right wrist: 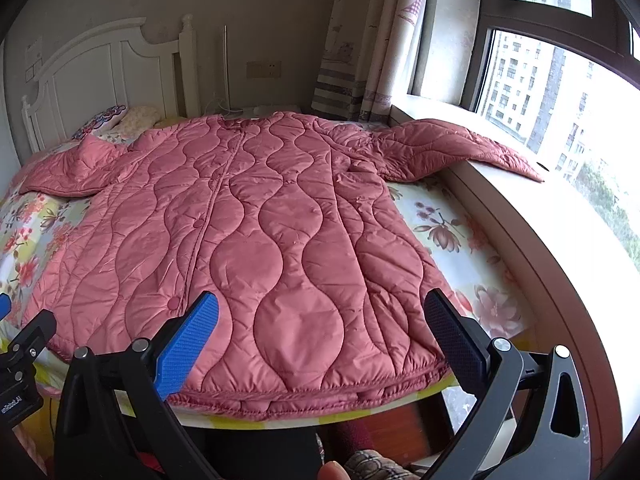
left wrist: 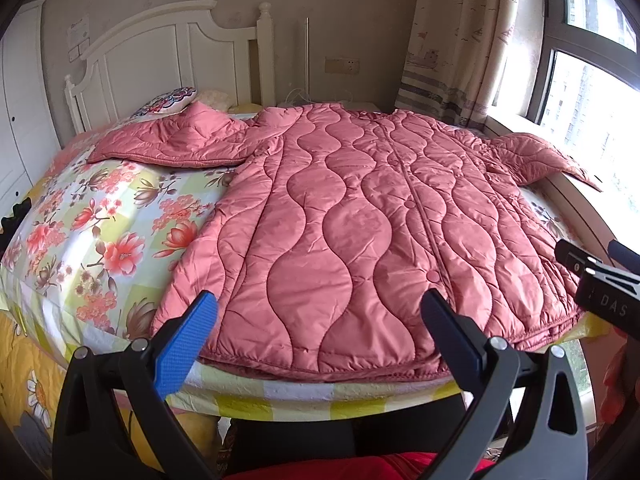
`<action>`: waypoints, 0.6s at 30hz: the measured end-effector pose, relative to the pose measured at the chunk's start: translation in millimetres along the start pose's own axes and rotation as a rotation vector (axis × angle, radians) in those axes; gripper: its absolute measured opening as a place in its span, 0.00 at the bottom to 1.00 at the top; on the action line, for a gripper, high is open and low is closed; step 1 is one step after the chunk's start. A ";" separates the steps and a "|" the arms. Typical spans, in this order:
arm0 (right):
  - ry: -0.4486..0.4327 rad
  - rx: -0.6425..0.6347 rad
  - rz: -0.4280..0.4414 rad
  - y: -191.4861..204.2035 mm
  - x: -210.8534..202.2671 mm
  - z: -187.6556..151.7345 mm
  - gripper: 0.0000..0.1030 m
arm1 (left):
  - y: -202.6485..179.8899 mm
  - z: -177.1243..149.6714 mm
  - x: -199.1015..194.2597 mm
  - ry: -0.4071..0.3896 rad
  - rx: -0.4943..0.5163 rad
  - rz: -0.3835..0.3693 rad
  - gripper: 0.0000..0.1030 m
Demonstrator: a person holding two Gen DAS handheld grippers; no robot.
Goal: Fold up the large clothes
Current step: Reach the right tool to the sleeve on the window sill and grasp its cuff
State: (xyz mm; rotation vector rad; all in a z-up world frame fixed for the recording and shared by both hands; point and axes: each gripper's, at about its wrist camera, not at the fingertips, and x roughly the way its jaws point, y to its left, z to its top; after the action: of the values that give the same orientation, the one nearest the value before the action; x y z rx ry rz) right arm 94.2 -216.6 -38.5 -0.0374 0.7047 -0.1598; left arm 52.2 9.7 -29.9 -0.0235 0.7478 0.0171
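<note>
In the left wrist view, the left tool hangs spread wide above the near hem of a pink quilted coat, gripping nothing. The coat lies flat and buttoned on the bed with its floral sheet, one sleeve stretched toward the white headboard. The right tool shows at the right edge.

In the right wrist view, the right tool is likewise spread and empty over the hem. The coat's other sleeve drapes onto the windowsill.
</note>
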 end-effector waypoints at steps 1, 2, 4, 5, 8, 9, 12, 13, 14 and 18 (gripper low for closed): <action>-0.002 -0.004 -0.003 0.2 0.8 1.6 0.96 | 1.3 0.6 1.7 0.003 -0.004 0.001 0.98; -0.004 -0.006 -0.006 0.0 1.7 3.5 0.96 | 2.2 1.1 2.9 0.004 -0.005 0.003 0.98; -0.003 -0.012 -0.013 -0.1 4.1 6.9 0.96 | 2.9 1.8 5.6 0.010 -0.007 0.005 0.98; 0.000 -0.018 -0.018 0.0 5.9 8.8 0.96 | 3.5 2.4 7.6 0.015 -0.009 0.005 0.98; 0.001 -0.035 -0.028 1.5 10.4 13.8 0.96 | 4.0 3.2 11.2 0.023 -0.008 0.006 0.98; 0.002 -0.037 -0.027 1.0 11.7 14.6 0.96 | 4.4 3.7 12.4 0.025 -0.009 0.006 0.98; 0.002 -0.053 -0.020 1.2 16.1 19.8 0.96 | 4.2 5.2 15.5 0.028 -0.009 0.008 0.98; 0.000 -0.057 -0.018 0.6 17.4 21.7 0.96 | 4.4 6.5 16.8 0.030 -0.009 0.008 0.98; -0.005 -0.063 -0.012 -0.9 19.2 25.5 0.96 | 4.6 8.3 18.2 0.031 -0.009 0.010 0.98; -0.020 -0.045 0.013 -17.1 35.7 48.6 0.96 | 3.3 19.0 24.5 0.028 -0.009 0.012 0.98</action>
State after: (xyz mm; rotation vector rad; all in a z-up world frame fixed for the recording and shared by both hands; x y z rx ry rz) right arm 150.2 -240.1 -22.9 -0.0776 0.6883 -0.1306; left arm 82.9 13.7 -32.7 -0.0280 0.7753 0.0319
